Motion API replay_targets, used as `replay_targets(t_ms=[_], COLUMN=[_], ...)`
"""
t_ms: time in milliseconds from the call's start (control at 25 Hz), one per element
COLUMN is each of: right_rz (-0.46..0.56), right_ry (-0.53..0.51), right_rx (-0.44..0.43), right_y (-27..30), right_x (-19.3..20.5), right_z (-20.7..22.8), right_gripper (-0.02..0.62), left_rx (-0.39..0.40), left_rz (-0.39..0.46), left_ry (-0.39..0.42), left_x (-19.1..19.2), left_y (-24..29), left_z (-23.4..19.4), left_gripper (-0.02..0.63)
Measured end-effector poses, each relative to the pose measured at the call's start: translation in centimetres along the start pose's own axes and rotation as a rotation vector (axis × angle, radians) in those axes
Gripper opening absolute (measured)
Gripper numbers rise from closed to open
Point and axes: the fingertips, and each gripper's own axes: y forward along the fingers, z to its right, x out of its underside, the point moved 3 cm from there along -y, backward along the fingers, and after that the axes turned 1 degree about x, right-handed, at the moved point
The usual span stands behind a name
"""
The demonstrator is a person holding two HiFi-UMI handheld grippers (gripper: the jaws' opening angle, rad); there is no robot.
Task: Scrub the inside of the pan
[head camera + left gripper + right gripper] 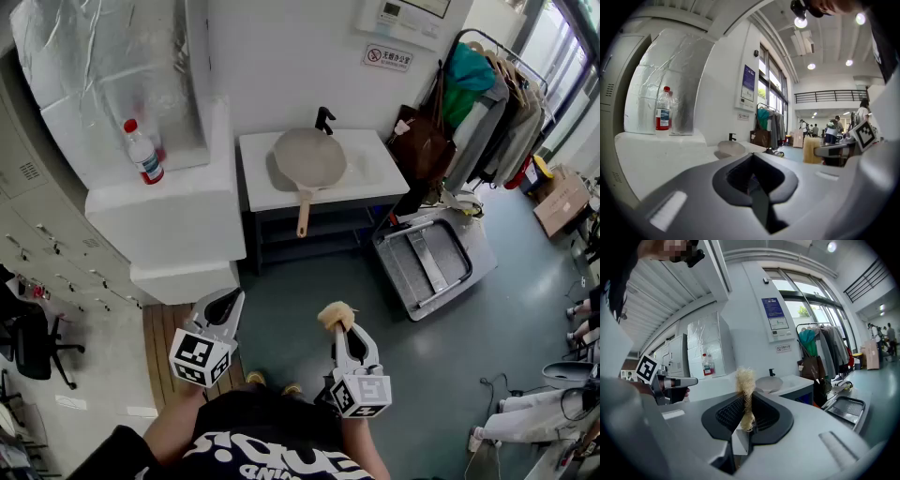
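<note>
A grey pan (pixel 309 157) lies on a white sink counter (pixel 375 173) far ahead, its wooden handle (pixel 303 216) sticking out over the front edge. Both grippers are held low, close to the person's body and well short of the counter. My left gripper (pixel 225 305) is shut with nothing between its jaws (pixel 753 185). My right gripper (pixel 336 321) is shut on a tan fibre scrubber (pixel 336 315), which stands up between the pads (pixel 746 397). The pan shows small and distant in the left gripper view (pixel 731 148) and in the right gripper view (pixel 768 383).
A black tap (pixel 324 119) stands behind the pan. To the left is a white plastic-wrapped unit (pixel 159 206) with a red-capped bottle (pixel 143 153) on it. A folded step ladder (pixel 433 262) lies on the floor at the right, under a clothes rack (pixel 487 103).
</note>
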Motion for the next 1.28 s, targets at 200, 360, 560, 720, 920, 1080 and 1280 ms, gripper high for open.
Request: replay_targets(t_ms=[200,360,560,720,920,1080,1280], right_rz=[0.003,0.009,0.016,0.025,0.024,0.016,0.021], right_ry=[0.0,0.036,0.029,0.016,0.01,0.017,0.002], right_rx=[-0.001,-0.008,0.009,0.02,0.02,0.005,-0.017], right_y=[1.1,1.3,2.2,2.7,5.0,7.6,11.8], right_x=[-0.1,0.5,0.7,0.0,0.1,0.2,-1.1], right_z=[-0.5,-1.2,-1.4,-1.2,-0.2,0.9,2.9], right_gripper=[0.049,0.051,0.051,0.051,0.051,0.051,0.051], left_rx=[0.015,0.029,0.044,0.057,0.054,0.046,0.044], left_rz=[0.0,-0.006,-0.019,-0.042,-0.047,-0.05,-0.054], left_ry=[0.002,0.016,0.014,0.009,0.015,0.014,0.024], left_x=[-0.1,0.4,0.9,1.4,1.8,1.7,0.9], left_y=[0.6,0.6,1.6,2.3,4.3,6.9,10.9], left_z=[-0.6,-1.3,-2.6,-3.1,-4.2,-5.4,-6.8], left_gripper=[-0.006,-0.006,-0.006,-0.006,-0.006,-0.006,-0.006])
